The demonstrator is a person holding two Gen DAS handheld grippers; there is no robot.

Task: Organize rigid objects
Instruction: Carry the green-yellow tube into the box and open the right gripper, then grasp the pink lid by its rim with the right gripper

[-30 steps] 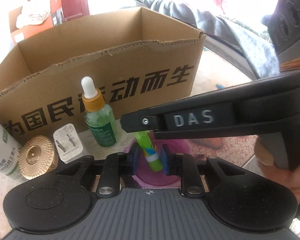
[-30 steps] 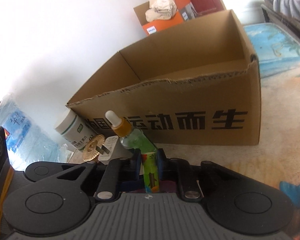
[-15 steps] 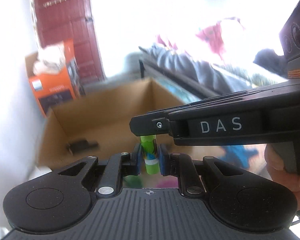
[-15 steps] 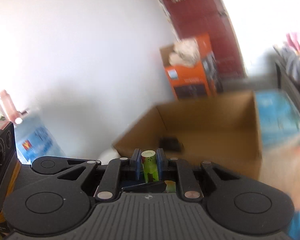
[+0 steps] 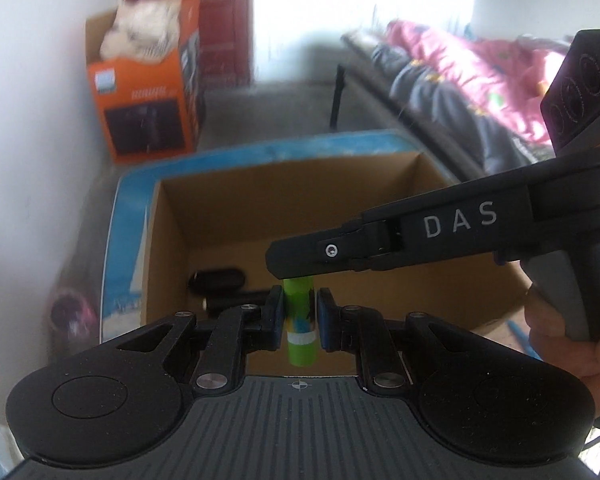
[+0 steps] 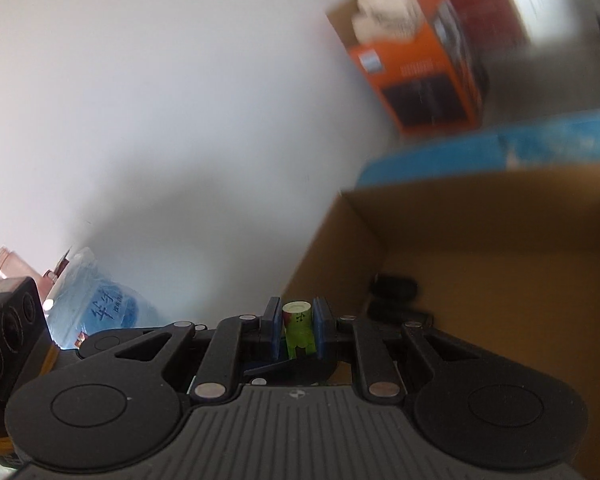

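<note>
Left wrist view: both grippers pinching one green tube, upright, above cardboard box near edge.

we see matt brown cardboard in the box, glossy green plastic on the tube, matt black plastic with shiny metal pins on the left gripper.

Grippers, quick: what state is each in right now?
Left gripper: closed on the green tube.
Right gripper: closed on the same green tube.
</note>
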